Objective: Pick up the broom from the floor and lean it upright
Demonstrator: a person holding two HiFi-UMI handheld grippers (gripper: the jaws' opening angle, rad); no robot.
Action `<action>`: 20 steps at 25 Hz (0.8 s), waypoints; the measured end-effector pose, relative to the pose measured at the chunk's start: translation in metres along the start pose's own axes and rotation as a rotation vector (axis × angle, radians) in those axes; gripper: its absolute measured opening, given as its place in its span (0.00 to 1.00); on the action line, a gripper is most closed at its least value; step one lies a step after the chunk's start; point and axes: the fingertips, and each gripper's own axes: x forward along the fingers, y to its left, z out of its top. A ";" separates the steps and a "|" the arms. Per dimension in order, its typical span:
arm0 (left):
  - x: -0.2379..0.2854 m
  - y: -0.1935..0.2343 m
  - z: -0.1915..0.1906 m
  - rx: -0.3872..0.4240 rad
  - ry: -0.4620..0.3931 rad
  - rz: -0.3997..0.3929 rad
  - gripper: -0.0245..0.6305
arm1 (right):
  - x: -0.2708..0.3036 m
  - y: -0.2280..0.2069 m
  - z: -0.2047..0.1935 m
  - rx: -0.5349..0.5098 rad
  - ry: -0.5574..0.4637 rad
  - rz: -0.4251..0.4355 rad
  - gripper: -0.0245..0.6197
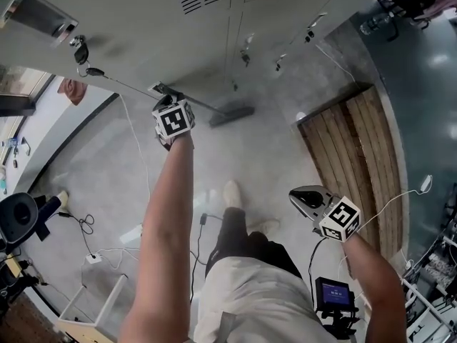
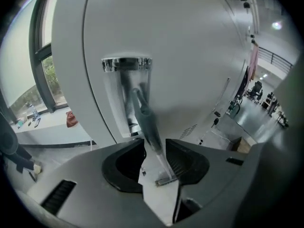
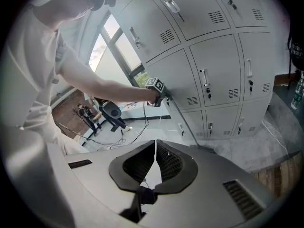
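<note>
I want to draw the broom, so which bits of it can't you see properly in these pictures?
Head view: the broom handle's top is hidden by the left gripper.
Right gripper view: its brush end is partly behind the right gripper body.
Left gripper view: the bristles are too small and blurry.

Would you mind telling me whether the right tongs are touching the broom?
Apart. The right gripper view shows the right tongs shut and empty, with the broom over by the lockers, well beyond them.
</note>
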 end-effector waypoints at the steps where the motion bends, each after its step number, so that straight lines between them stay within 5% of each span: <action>1: 0.003 0.002 -0.002 -0.011 0.010 0.008 0.26 | 0.001 0.002 -0.002 0.000 0.003 0.003 0.07; 9: -0.005 0.017 -0.015 0.023 0.000 0.004 0.32 | -0.004 -0.004 -0.006 0.013 -0.007 -0.021 0.07; 20: -0.058 -0.003 -0.015 0.053 -0.131 -0.095 0.32 | -0.001 -0.012 0.023 -0.040 -0.057 -0.049 0.07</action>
